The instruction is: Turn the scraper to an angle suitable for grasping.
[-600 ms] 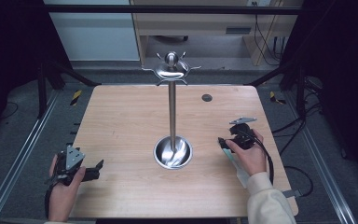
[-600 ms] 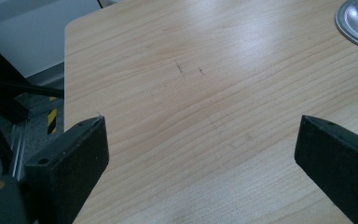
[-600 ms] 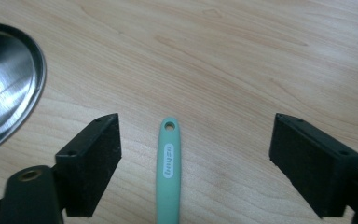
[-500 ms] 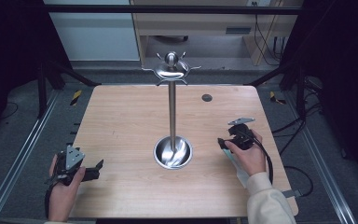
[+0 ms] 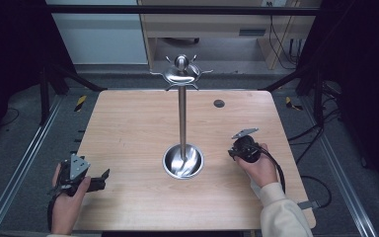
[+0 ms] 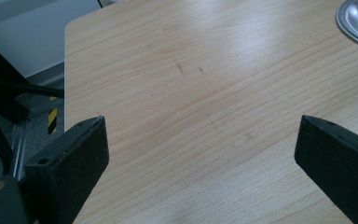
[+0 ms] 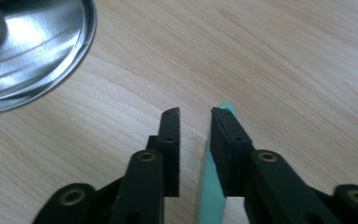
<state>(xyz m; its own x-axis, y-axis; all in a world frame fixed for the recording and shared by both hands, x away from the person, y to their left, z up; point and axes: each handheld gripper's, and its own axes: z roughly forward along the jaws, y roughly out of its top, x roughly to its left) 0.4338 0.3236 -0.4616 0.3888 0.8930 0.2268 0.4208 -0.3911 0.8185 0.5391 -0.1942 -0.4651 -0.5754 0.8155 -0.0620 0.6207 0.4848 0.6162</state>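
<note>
the left gripper (image 5: 101,178) is wide open over the wooden table (image 5: 128,128), and the right gripper (image 7: 195,116), nearly closed, sits over a thin green strip (image 7: 212,186) near the shiny metal stand (image 5: 182,123).

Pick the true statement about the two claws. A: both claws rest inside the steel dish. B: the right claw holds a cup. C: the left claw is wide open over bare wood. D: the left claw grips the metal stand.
C: the left claw has its jaws spread far apart with bare table between them.

Light wooden table (image 5: 128,133), steel stand's round base (image 5: 183,161) near centre — small dark disc (image 5: 219,103) far side
</note>
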